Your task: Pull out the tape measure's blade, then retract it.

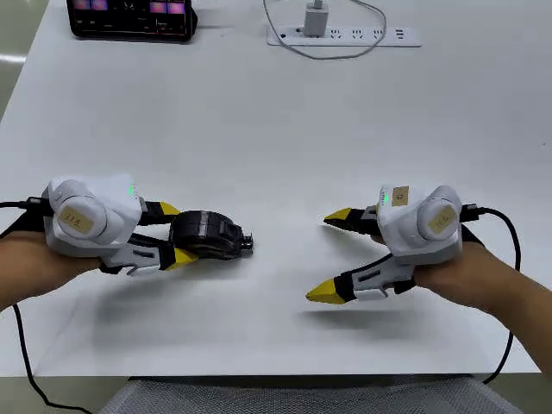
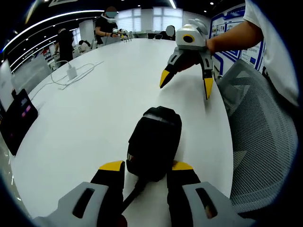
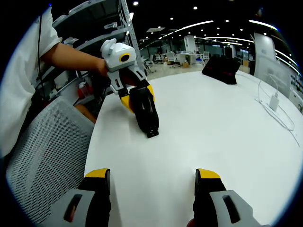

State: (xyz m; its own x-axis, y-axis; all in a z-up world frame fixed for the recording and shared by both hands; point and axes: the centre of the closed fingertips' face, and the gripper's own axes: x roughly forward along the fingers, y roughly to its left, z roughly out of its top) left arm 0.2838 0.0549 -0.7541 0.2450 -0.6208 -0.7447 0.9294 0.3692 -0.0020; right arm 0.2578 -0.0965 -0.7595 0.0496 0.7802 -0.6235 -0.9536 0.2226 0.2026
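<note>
A black tape measure (image 1: 207, 235) lies on the white table (image 1: 285, 129), its blade tip pointing right. My left gripper (image 1: 172, 234) is shut on its body, one yellow-tipped jaw on each side; in the left gripper view the case (image 2: 154, 142) sits between the fingertips (image 2: 111, 166). My right gripper (image 1: 332, 257) hovers open to the right, a short gap away from the blade tip, with nothing between its jaws. The right gripper view has the tape measure (image 3: 145, 110) ahead, held by the left gripper (image 3: 137, 97).
A power strip (image 1: 345, 34) with a white charger and cable lies at the table's far edge. A dark tablet (image 1: 131, 17) stands at the far left. A mesh chair (image 2: 255, 142) is by the near table edge.
</note>
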